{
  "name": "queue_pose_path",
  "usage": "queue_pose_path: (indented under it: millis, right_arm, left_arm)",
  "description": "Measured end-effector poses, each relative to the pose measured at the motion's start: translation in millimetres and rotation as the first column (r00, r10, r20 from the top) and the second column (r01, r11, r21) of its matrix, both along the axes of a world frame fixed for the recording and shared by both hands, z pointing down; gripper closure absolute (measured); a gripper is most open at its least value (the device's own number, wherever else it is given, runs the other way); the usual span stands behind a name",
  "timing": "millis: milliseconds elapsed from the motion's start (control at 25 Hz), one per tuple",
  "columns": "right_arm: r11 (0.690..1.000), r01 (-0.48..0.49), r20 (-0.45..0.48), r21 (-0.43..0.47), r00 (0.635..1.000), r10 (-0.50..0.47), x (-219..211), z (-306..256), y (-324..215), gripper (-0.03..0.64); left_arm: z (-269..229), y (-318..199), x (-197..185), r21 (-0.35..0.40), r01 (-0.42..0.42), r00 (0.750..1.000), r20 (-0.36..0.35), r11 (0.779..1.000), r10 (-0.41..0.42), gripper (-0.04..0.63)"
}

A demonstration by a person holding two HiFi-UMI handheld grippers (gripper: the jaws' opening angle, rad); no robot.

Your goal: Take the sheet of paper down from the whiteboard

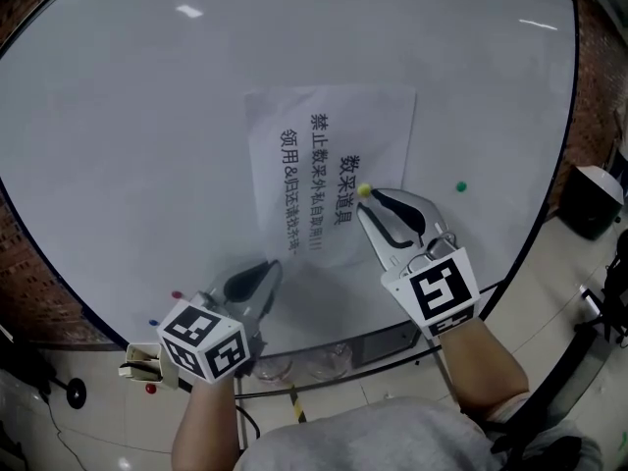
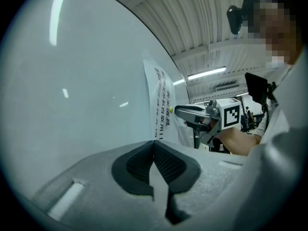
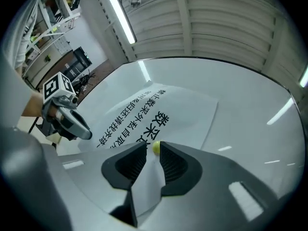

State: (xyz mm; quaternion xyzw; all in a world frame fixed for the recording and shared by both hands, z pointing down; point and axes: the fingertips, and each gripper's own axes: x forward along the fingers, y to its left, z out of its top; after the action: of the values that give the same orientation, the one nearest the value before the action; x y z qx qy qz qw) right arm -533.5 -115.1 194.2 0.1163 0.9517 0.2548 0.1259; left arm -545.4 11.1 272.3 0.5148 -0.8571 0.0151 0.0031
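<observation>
The sheet of paper (image 1: 329, 155) hangs flat on the whiteboard (image 1: 147, 116), with a small yellow magnet (image 1: 364, 190) sitting on its printed middle. A green magnet (image 1: 460, 185) sits on bare board, well apart.

The left gripper (image 1: 270, 268) has its fingers (image 2: 168, 165) pressed together, seemingly pinching the sheet's lower corner. The right gripper (image 3: 153, 150) has its fingers (image 3: 173, 165) spread, with the yellow magnet between their tips and not clearly squeezed.

The sheet looks light, thin and limp. It should sag or slide once the magnet lets go, and it would crease or tear under a sharp pull. A corner or free edge is the best place to hold it, with the fingers fully closed.

The magnet is small, round and smooth, so it could pop out of a shallow pinch.
</observation>
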Motion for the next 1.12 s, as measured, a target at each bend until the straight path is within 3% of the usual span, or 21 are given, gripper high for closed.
queue_pose_path:
  millis: [440, 760, 1120]
  right_arm:
    - [0.99, -0.1, 0.041, 0.102, 0.994, 0.097, -11.4, -3.6, -4.0, 0.525]
    - [0.952, -0.225, 0.093, 0.209, 0.973, 0.21, -13.3, -1.6, -4.0, 0.531]
    - [0.963, -0.199, 0.041, 0.18, 0.98, 0.195, -15.6, -5.2, -2.8, 0.537]
  left_arm:
    - [-0.6, -1.2, 0.6, -0.001, -0.02, 1.0, 0.006, 1.0, 0.02, 0.594]
    - [-1.2, -3.6, 4.1, 0.0, -0.038, 0.999, 0.009, 0.999, 0.038, 0.594]
    - [-4.0, 4.7, 0.8, 0.009, -0.029, 1.0, 0.004, 1.0, 0.029, 0.594]
